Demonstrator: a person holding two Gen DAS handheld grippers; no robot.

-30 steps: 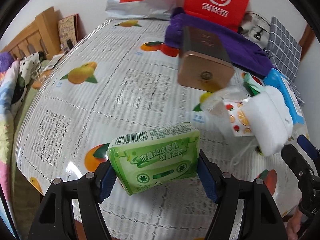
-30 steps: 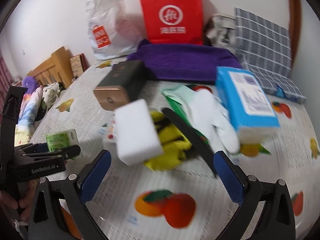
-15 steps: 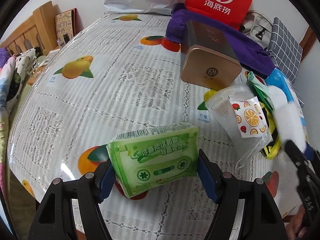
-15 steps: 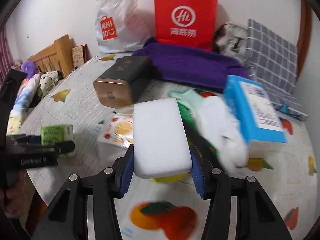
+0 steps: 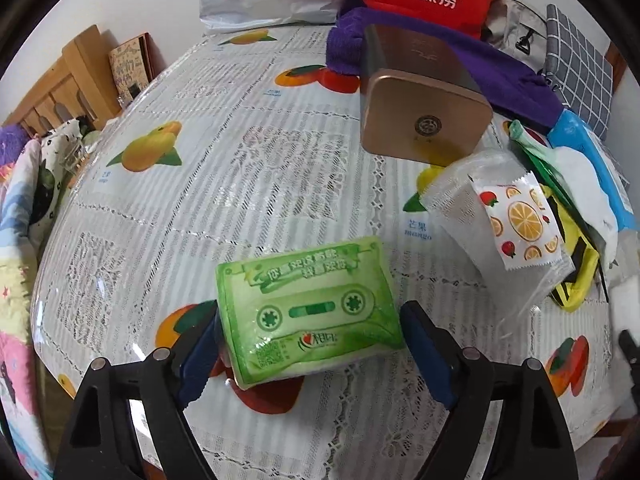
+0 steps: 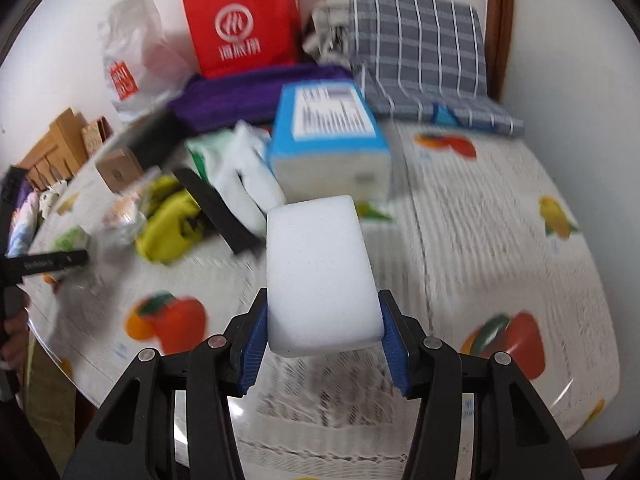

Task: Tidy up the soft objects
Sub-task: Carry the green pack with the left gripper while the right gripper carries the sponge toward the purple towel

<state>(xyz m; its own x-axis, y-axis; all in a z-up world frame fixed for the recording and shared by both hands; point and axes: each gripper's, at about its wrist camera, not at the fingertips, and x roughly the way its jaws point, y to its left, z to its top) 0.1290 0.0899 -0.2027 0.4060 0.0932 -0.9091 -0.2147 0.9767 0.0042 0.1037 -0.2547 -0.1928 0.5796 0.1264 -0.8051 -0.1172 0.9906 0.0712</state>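
Sponge (image 6: 322, 276) is clamped by right gripper (image 6: 322, 336); tissue pack (image 5: 308, 312) lies between left gripper (image 5: 310, 344) fingers, parted; snagging is possible.

table (image 5: 280, 152) | fruit-print cloth | tissue pack (image 5: 308, 308), tin (image 5: 424, 120), towel (image 5: 500, 64)

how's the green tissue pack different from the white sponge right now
The green tissue pack lies flat on the table between the open left gripper; the white sponge is clamped in the right gripper. The pack is printed and plastic-wrapped; the sponge is plain, bare white. Both are soft rectangular blocks.
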